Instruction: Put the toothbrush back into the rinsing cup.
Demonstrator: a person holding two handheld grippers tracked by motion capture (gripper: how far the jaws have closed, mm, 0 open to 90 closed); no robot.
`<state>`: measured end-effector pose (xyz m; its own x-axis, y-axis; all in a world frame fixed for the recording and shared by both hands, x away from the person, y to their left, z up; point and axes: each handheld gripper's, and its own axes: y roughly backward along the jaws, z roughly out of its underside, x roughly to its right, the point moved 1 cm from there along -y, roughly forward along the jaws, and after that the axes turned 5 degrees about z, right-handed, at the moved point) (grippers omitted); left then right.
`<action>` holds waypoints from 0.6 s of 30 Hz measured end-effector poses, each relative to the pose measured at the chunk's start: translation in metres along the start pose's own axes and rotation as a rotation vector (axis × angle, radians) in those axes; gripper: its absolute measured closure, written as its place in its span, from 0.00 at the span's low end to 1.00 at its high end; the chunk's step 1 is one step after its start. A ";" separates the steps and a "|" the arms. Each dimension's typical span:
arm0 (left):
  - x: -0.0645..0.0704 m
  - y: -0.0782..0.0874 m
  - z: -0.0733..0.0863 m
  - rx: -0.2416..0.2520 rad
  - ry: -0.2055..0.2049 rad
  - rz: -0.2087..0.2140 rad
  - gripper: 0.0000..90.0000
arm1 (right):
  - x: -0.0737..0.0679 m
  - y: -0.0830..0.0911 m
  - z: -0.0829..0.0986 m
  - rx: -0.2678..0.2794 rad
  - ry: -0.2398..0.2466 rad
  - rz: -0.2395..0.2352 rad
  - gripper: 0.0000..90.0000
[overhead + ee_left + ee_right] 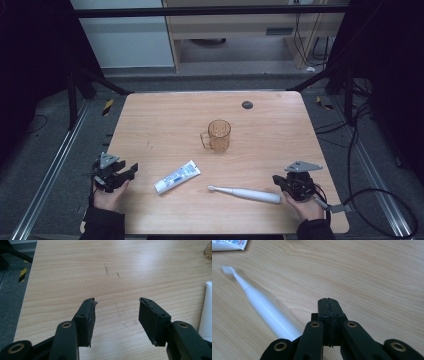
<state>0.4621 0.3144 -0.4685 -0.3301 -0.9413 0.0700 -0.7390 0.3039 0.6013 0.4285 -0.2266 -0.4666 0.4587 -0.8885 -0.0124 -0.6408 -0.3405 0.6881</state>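
This looks like a lab or test workshop, with the wooden table as a staged work surface. Around the table stands a black metal frame. Beside the table, grey carpet carries metal floor rails and loose cables. Beyond the table sit pale plywood cabinets and yellow-black hazard tape.

White electric toothbrush lies flat on table, just beside white toothpaste tube.
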 end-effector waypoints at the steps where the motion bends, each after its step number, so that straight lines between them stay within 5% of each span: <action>1: 0.000 0.000 0.000 0.000 0.000 0.000 0.52 | 0.000 0.000 0.000 0.000 0.000 0.000 1.00; 18: 0.005 -0.002 0.001 -0.019 -0.020 0.000 0.50 | -0.007 -0.005 0.013 -0.064 0.000 -0.029 1.00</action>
<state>0.4618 0.3092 -0.4702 -0.3415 -0.9383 0.0542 -0.7279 0.3005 0.6163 0.4208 -0.2227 -0.4797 0.4762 -0.8787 -0.0327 -0.5869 -0.3454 0.7322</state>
